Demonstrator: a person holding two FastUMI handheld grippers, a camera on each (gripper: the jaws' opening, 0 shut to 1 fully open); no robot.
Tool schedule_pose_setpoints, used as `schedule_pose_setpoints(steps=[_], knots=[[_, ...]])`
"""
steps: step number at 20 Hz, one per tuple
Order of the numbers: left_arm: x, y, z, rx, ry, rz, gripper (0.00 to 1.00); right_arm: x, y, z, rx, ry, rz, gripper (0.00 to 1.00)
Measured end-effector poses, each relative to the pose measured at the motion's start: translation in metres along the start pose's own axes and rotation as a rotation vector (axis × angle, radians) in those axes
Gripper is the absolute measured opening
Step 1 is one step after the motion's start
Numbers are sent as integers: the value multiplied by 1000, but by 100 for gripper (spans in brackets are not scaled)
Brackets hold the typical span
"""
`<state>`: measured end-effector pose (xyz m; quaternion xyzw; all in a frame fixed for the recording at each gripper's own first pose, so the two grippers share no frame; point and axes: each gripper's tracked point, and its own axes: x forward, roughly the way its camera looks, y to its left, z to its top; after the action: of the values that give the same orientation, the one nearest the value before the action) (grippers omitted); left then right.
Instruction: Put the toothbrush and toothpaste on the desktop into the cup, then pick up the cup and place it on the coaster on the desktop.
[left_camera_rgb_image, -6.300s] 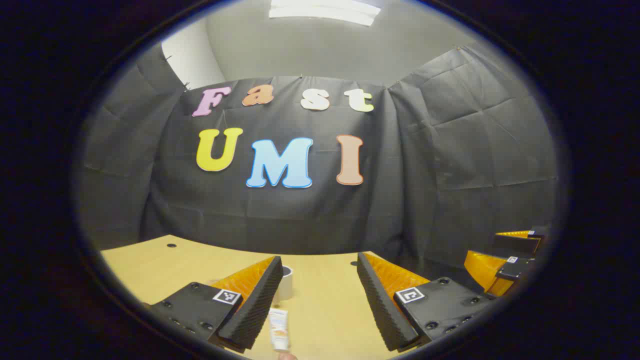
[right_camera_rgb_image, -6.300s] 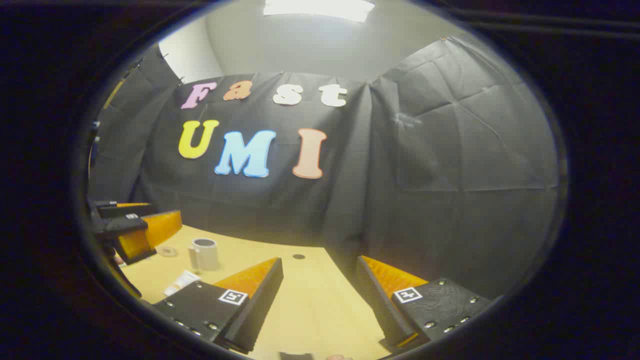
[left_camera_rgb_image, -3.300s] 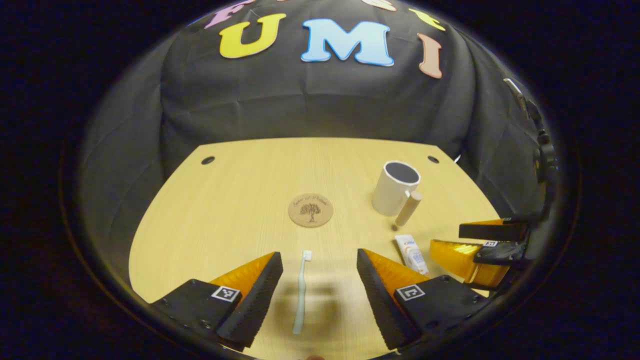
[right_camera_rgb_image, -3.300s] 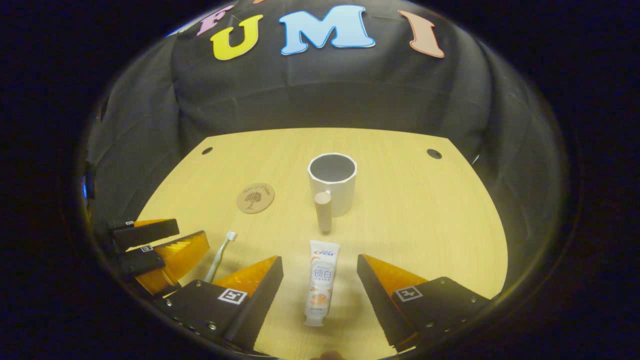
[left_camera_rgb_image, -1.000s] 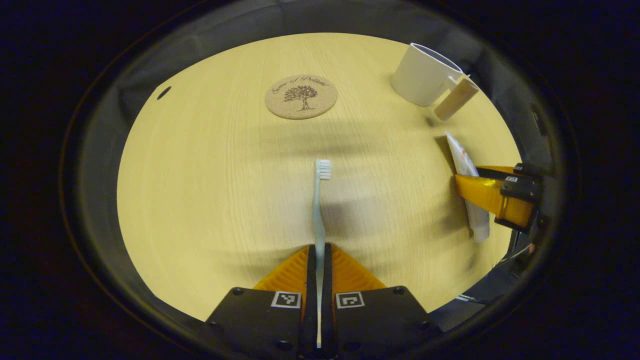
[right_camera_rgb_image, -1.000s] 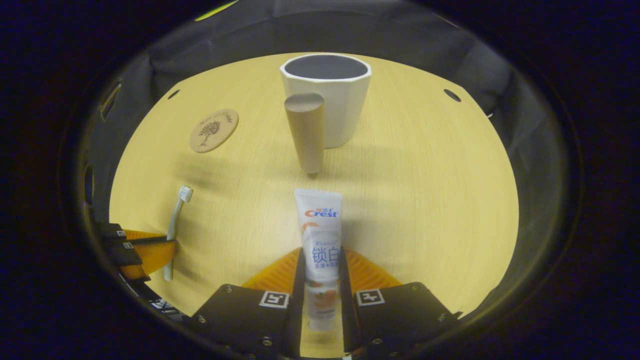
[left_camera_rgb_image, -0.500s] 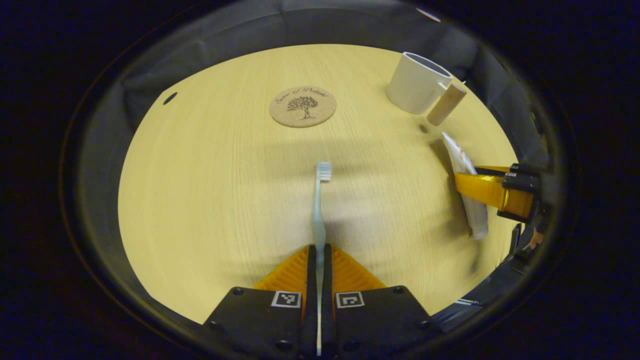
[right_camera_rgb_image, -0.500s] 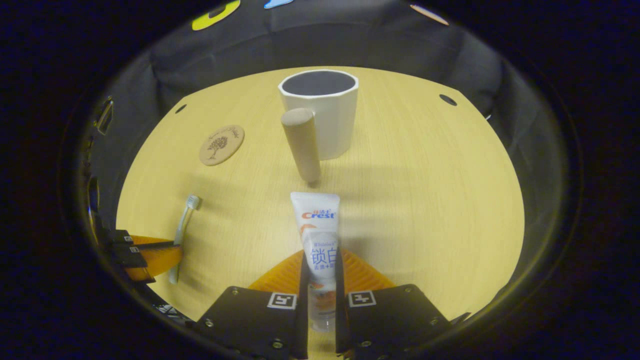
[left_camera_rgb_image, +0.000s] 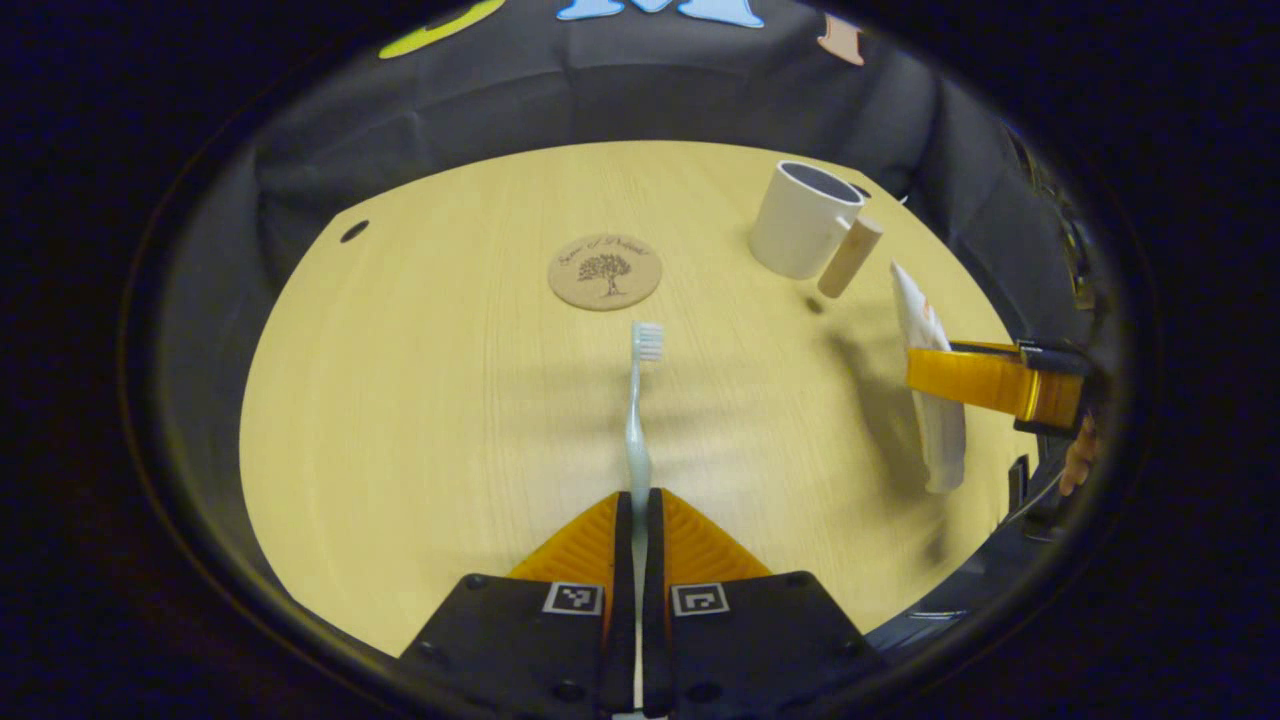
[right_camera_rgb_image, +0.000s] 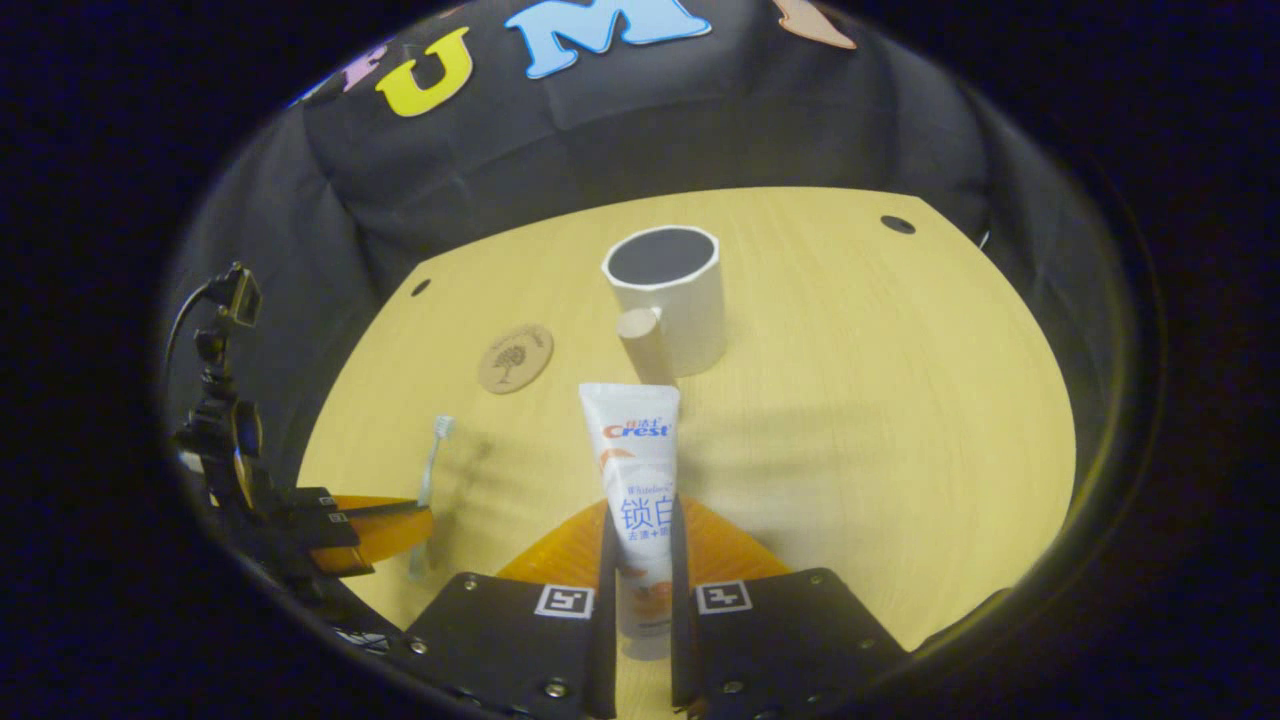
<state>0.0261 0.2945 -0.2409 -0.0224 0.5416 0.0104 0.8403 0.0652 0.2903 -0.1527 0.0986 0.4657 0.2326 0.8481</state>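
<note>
My left gripper (left_camera_rgb_image: 634, 505) is shut on the handle of a pale blue toothbrush (left_camera_rgb_image: 637, 400), whose bristle head points away over the wooden desktop (left_camera_rgb_image: 420, 400). My right gripper (right_camera_rgb_image: 640, 520) is shut on a white toothpaste tube (right_camera_rgb_image: 636, 470), held above the desktop (right_camera_rgb_image: 880, 400). The white cup (right_camera_rgb_image: 672, 295) with a tan wooden handle stands upright beyond the tube, its mouth showing nothing inside. A round cork coaster (right_camera_rgb_image: 515, 357) lies to its left. In the left gripper view the cup (left_camera_rgb_image: 800, 220) is far right, the coaster (left_camera_rgb_image: 605, 271) ahead, and the right gripper (left_camera_rgb_image: 985, 380) holds the toothpaste (left_camera_rgb_image: 930, 380).
Black cloth walls close in the desktop on all sides. Small cable holes (right_camera_rgb_image: 897, 224) mark the desktop's far corners. In the right gripper view, the left gripper (right_camera_rgb_image: 370, 530) with the toothbrush (right_camera_rgb_image: 430, 480) sits at the lower left, near a stand with a small device (right_camera_rgb_image: 225, 300).
Both grippers have risen off the desktop, each carrying its item. The cup and coaster look smaller and farther below, and more of the wall shows.
</note>
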Motion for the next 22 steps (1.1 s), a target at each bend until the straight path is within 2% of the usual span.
schedule_pose_setpoints(steps=[1, 5, 10, 12, 13, 16, 20, 22], knots=[[-3, -1, 4, -3, -29, -12, 11, -5, 6, 2, -5, -26, 19, 23], [-14, -8, 27, -8, -144, -45, 11, -26, 30, 25, -22, -158, 90, 23], [-24, -12, 68, -35, -317, -83, 11, -50, 49, 69, -38, -347, 120, 22], [-30, -12, 90, -43, -396, -92, 11, -54, 50, 91, -34, -422, 106, 26], [-32, -15, 102, -49, -427, -104, 11, -55, 48, 104, -26, -459, 92, 22], [-35, -24, 131, -52, -512, -135, 11, -55, 46, 138, 9, -552, 77, 22], [-35, -33, 161, -35, -580, -159, 11, -51, 39, 181, 26, -684, 36, 22], [-36, -36, 169, -25, -584, -168, 11, -45, 36, 195, 36, -707, 25, 22]])
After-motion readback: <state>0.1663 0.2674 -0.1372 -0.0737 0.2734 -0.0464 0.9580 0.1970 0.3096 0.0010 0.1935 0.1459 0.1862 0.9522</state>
